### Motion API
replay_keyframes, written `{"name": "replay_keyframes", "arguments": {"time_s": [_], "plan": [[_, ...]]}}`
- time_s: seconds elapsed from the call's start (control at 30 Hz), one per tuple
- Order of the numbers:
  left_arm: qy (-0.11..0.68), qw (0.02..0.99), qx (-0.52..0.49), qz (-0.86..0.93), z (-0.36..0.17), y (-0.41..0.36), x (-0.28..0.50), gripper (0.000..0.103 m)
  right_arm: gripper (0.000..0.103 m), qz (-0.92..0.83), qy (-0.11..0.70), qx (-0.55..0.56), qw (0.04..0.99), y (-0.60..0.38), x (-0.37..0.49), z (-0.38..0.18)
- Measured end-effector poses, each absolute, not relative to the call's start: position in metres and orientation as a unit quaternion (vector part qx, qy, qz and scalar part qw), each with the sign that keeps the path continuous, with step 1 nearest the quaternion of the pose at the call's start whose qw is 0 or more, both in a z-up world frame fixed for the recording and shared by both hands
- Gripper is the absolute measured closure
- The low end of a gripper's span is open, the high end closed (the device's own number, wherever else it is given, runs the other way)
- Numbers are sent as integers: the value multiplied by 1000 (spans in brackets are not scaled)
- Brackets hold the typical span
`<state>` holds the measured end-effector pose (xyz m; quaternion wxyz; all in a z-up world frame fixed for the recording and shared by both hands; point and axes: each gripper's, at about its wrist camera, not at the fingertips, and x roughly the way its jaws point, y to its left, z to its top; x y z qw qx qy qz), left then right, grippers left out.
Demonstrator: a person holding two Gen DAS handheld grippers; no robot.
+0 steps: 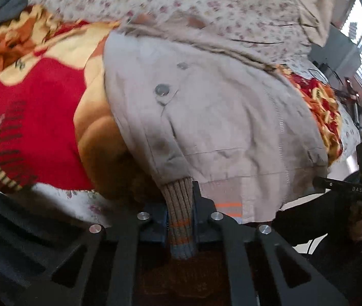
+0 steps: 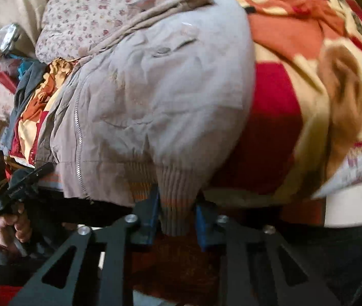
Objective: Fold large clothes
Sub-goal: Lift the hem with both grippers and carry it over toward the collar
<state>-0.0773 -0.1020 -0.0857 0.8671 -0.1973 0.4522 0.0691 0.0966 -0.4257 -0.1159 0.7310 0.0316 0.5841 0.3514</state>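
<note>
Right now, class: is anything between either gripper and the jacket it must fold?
Nothing visible. The left gripper is already shut on one ribbed cuff of the jacket, and the right gripper is shut on the other cuff. The jacket lies on the blanket.

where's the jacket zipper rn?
Right wrist view: zipper runs down the jacket left of centre, left of the right gripper. Left wrist view: right of the left gripper.
</note>
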Motion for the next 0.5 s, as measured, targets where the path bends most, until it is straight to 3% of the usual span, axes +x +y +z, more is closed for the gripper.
{"name": "replay_keyframes", "arguments": {"time_s": [0.3,0.5], "plan": [[420,877,-226,56,-75,-88,-79,95,85,378,549,83,740,-440,93,-101],[448,862,-225,71,-90,-90,-69,91,77,364,569,76,734,-428,104,-117]]}}
